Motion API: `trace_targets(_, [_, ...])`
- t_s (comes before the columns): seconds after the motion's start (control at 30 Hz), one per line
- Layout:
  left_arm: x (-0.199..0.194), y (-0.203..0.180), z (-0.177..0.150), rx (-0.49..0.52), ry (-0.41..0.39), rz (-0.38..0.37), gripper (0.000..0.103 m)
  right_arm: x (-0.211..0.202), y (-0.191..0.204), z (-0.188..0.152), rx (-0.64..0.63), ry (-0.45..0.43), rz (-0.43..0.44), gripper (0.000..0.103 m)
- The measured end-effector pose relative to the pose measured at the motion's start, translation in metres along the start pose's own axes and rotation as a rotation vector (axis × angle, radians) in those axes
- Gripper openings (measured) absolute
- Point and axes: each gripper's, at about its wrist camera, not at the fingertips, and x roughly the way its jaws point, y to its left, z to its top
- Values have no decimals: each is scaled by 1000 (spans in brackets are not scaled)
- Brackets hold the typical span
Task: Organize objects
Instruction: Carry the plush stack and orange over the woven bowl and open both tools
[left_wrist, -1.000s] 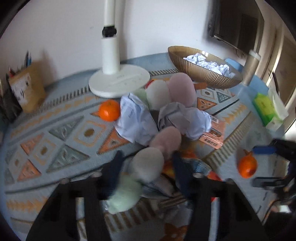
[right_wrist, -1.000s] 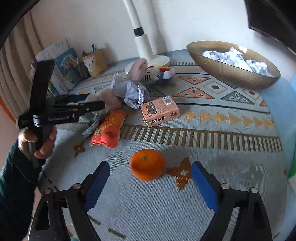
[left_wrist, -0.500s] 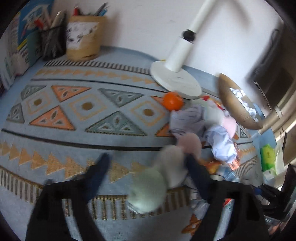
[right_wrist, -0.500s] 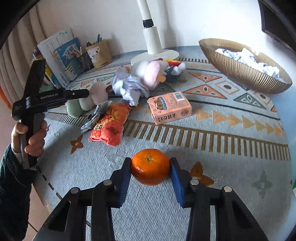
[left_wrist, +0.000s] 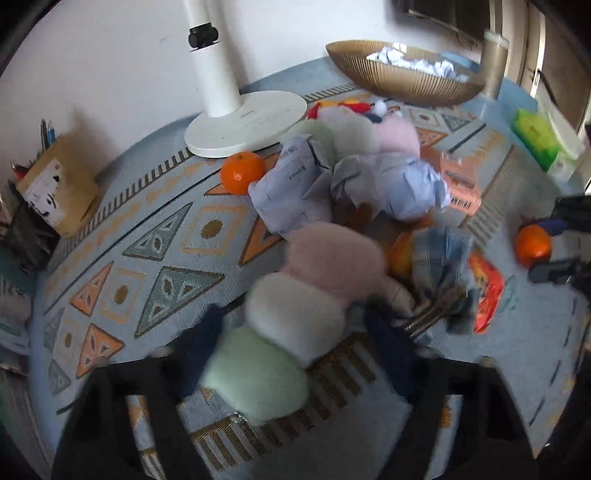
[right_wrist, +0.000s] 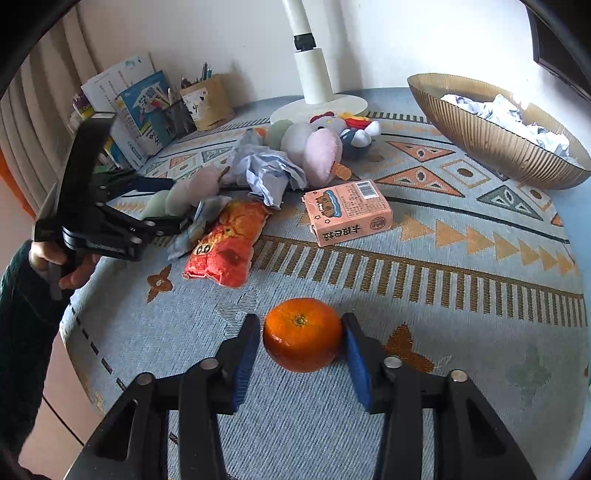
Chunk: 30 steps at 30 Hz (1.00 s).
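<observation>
Altogether two oranges (left_wrist: 242, 172) (right_wrist: 303, 339), one carton (right_wrist: 347, 210).

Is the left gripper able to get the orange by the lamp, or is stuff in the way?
Probably not directly. The left gripper already straddles a pastel plush toy, and crumpled paper crowds the orange beside the lamp base. Its left side looks free.

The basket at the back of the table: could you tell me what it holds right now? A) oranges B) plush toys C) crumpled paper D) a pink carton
C: the basket holds only crumpled paper; one orange sits between the right gripper fingers on the cloth.
</observation>
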Motion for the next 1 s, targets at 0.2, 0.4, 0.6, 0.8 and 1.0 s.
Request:
trace_targets(0.2, [-17,5,-13,-113,-77,-19,40,4,7,1,-27,-15,-35,40])
trace_targets(0.4, [-64,17,-29,-347,-223,-47,38,-22,10,-1,-44,-99,-38,39])
trace_targets(0.6, [-111,-11,23,-348,-345,-50,38,-82,-9,22,-22,-262,-98,39])
trace_targets(0.8, [-114,-63,130,-351,-404,-100,38,-142,-77,65,154,-421,-237,39])
trace_targets(1.0, [-66,-95,217,-325,-362,-141,38,-159,-152,123,328,-466,-267,39])
